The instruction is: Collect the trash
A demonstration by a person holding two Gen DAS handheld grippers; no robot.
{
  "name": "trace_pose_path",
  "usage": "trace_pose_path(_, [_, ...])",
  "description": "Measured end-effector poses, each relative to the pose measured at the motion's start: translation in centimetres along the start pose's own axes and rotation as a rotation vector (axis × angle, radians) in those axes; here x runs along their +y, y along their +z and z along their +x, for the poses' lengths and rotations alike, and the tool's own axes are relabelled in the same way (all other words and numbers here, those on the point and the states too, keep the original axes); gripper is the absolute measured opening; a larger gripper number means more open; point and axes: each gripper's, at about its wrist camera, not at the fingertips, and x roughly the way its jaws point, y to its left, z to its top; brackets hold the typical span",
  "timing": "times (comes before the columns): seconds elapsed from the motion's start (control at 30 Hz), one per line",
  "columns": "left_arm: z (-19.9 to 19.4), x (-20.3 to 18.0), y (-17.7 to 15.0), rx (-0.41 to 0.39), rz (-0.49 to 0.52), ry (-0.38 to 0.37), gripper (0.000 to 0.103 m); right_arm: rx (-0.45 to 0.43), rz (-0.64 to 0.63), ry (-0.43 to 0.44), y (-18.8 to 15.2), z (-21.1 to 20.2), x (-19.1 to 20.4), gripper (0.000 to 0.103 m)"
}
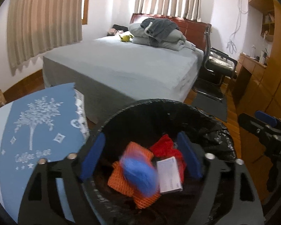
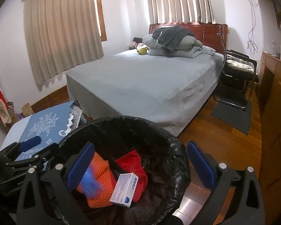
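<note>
Left wrist view: left tongs (image 1: 140,156) spread over bin (image 1: 211,116); blurred blue scrap (image 1: 138,174) unheld, seemingly soft, light; right tongs (image 2: 140,168) spread, empty.

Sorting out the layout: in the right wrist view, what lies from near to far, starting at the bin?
Trash bin → bed → folded bedding → wooden headboard → curtains.

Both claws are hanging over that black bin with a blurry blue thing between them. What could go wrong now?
The blue item is blurred below the open left gripper, apparently dropping; it might bounce off the white box or the orange mesh, though the bin looks deep. The open right gripper straddles the rim and could snag the loose black liner.
</note>
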Motion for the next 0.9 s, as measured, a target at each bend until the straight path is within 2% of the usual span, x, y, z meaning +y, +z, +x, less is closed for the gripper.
trace_pose_path(0.2, [-2.6, 2.7, -0.1, -0.012, -0.026, 0.067, 0.093, 0.009, -0.005, 0.033, 0.4, -0.6, 1.0, 0.097])
trace_pose_path(0.5, [-7.2, 5.1, -0.7, -0.027, -0.049, 0.177, 0.094, 0.018, -0.059, 0.095, 1.1, -2.5, 4.4, 0.097])
trace_pose_path(0.9, [-12.5, 5.2, -0.1, -0.094, -0.076, 0.207, 0.094, -0.008, -0.113, 0.160, 1.5, -5.6, 7.8, 0.097])
